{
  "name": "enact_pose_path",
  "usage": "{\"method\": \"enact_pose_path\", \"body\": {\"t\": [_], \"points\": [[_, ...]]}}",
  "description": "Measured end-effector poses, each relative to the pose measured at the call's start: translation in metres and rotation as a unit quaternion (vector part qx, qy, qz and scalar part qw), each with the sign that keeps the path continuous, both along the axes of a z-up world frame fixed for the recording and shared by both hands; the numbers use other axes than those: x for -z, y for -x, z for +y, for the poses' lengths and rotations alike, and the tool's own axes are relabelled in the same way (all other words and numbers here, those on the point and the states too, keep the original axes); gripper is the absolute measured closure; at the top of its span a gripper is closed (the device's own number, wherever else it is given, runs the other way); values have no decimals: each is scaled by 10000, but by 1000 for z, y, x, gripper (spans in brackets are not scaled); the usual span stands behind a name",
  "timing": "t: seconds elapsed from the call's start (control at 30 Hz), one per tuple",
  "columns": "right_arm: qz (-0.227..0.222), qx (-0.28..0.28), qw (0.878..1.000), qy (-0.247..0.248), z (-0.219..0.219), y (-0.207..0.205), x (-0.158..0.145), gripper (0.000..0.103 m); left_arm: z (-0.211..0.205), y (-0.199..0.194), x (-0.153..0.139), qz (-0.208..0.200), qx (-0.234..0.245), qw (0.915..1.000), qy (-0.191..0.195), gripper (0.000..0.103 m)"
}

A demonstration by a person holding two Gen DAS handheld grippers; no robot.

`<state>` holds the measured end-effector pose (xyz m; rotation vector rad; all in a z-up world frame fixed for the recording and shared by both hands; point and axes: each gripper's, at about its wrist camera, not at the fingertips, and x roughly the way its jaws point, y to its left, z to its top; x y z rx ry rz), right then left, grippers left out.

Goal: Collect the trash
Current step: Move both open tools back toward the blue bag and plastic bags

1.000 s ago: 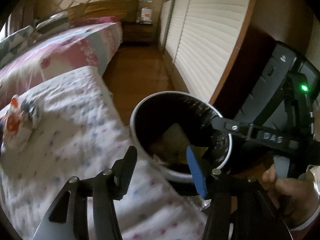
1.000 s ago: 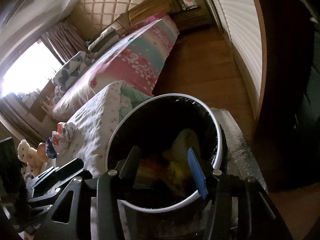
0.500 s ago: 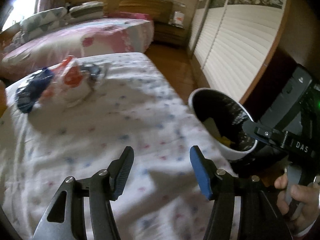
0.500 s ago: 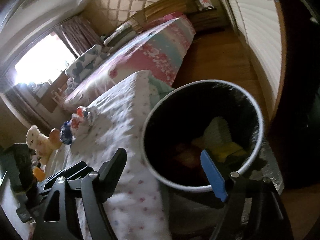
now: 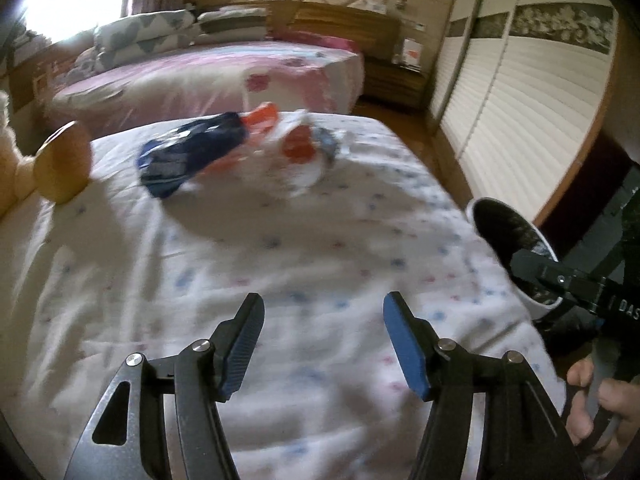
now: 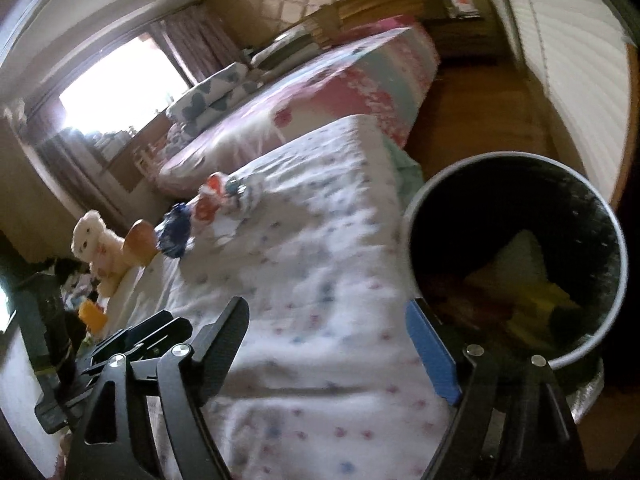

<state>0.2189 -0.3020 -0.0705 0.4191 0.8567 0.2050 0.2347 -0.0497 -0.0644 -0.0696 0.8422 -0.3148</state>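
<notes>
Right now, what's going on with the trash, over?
Both grippers, left and right, opening, empty. Wrappers still on the dotted blanket. Bin beside it. Nothing in the way.

Dotted white bed (image 5: 280, 280) bears crumpled wrappers (image 5: 240, 148) and a plush toy (image 6: 100, 248).

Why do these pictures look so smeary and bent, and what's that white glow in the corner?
Left wrist view: the wrappers and quilt are smeared by motion blur, and the window is blown out. Right wrist view: the fisheye lens curves the walls, the window glares white, and the bin interior is in deep shadow.
</notes>
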Motion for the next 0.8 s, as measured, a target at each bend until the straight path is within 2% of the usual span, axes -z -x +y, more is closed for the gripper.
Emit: {"method": "enact_pose_path", "body": {"t": [0.37, 0.6, 0.8], "points": [[-138, -447, 9988, 115, 53, -26, -1, 21, 50, -17, 0, 7, -524, 9986, 15, 41], [-188, -631, 9977, 190, 78, -44, -2, 21, 73, -31, -4, -38, -681, 9976, 88, 41], [-292, -754, 9965, 228, 96, -57, -3, 21, 83, -50, -4, -74, -736, 9972, -52, 41]]}}
